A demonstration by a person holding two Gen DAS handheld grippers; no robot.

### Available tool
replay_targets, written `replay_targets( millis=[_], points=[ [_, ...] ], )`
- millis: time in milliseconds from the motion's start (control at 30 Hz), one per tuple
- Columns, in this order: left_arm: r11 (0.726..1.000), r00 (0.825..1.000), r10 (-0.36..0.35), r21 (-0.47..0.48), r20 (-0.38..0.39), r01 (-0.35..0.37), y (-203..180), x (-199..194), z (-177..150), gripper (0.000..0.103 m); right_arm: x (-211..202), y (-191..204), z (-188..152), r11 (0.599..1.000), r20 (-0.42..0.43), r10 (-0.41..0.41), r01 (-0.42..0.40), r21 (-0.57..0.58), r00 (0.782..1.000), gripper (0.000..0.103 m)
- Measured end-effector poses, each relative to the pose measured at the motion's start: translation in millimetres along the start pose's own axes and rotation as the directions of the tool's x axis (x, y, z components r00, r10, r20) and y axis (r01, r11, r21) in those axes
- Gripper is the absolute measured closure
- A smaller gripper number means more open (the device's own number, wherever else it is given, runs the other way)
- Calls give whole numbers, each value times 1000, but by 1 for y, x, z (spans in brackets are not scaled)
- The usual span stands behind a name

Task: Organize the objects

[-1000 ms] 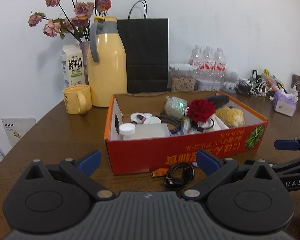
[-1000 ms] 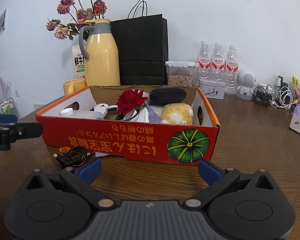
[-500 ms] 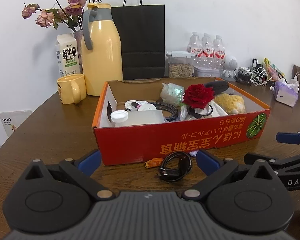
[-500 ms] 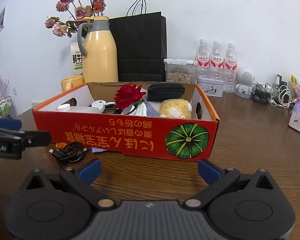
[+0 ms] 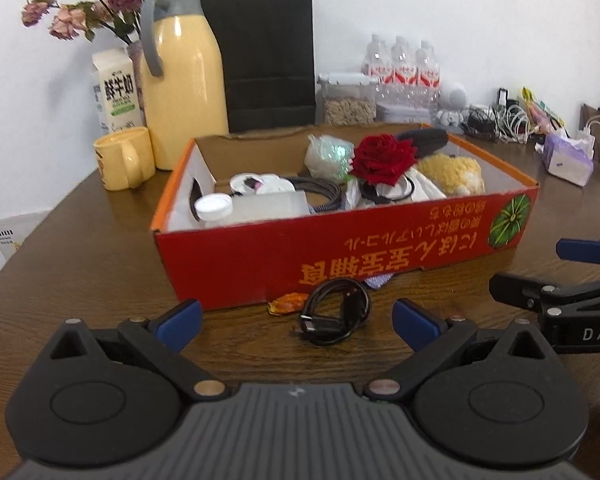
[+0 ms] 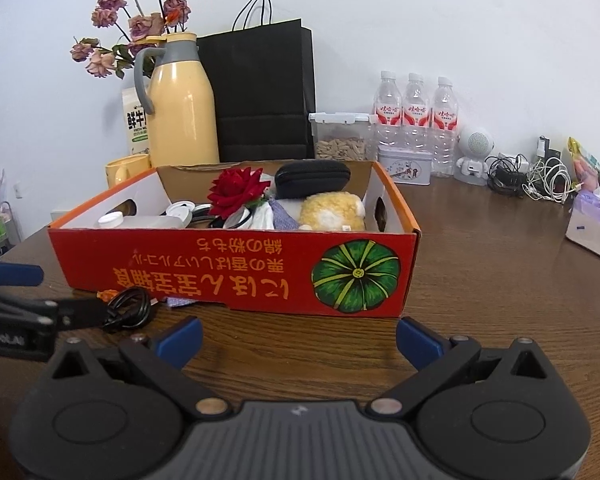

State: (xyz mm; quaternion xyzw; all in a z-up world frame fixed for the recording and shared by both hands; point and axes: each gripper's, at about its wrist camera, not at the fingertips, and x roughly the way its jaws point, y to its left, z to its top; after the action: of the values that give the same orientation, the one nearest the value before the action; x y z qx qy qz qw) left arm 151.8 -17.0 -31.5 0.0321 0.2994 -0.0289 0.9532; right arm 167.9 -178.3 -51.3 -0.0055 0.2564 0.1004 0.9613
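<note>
in the left wrist view the left gripper [image 5: 296,318] hangs wide apart and empty over the dark wooden table [image 5: 80,264], with the coiled black cable [image 5: 334,312] lying between its blue fingertips, just beside an orange wrapper [image 5: 287,302] and the front wall of the red cardboard box [image 5: 340,252], which blocks the way ahead. in the right wrist view the right gripper [image 6: 298,338] is likewise spread wide, holding nothing, facing the box's green pumpkin print [image 6: 356,276]; only here do a black zip case [image 6: 312,174] and a white robot figure [image 6: 474,154] show clearly.
</note>
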Motion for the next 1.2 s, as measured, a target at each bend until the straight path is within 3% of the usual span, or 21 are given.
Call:
replay_targets(
  millis=[300,333,367,400,467,567,967,1200],
  points=[
    [1000,996,8,-13,-85,-9,-10,29,1,0,4,-1,0,1000,-21,4,-4,8,1000,0],
    [1000,996,6,-13,-91,-7,-12,30,0,6,4,-1,0,1000,-23,4,-4,10,1000,0],
    [1000,995,2,-15,-96,-3,-13,31,0,18,5,-1,0,1000,-25,6,-6,12,1000,0],
    [1000,995,-1,-21,-101,-1,-15,31,-1,22,5,-1,0,1000,-28,7,-7,14,1000,0],
    [1000,996,-7,-28,-86,4,-16,27,-2,51,6,-2,0,1000,-34,9,-9,19,999,0],
    [999,997,-20,-34,-69,18,-17,22,-5,62,7,-2,0,1000,-40,10,-9,25,999,0],
    [995,995,-97,-14,6,97,-17,-8,-10,66,10,-3,1,999,-50,14,-13,31,999,0],
    [996,996,-68,-47,52,71,8,-31,-12,66,9,2,1,1000,-42,8,-7,11,999,0]
  ],
)
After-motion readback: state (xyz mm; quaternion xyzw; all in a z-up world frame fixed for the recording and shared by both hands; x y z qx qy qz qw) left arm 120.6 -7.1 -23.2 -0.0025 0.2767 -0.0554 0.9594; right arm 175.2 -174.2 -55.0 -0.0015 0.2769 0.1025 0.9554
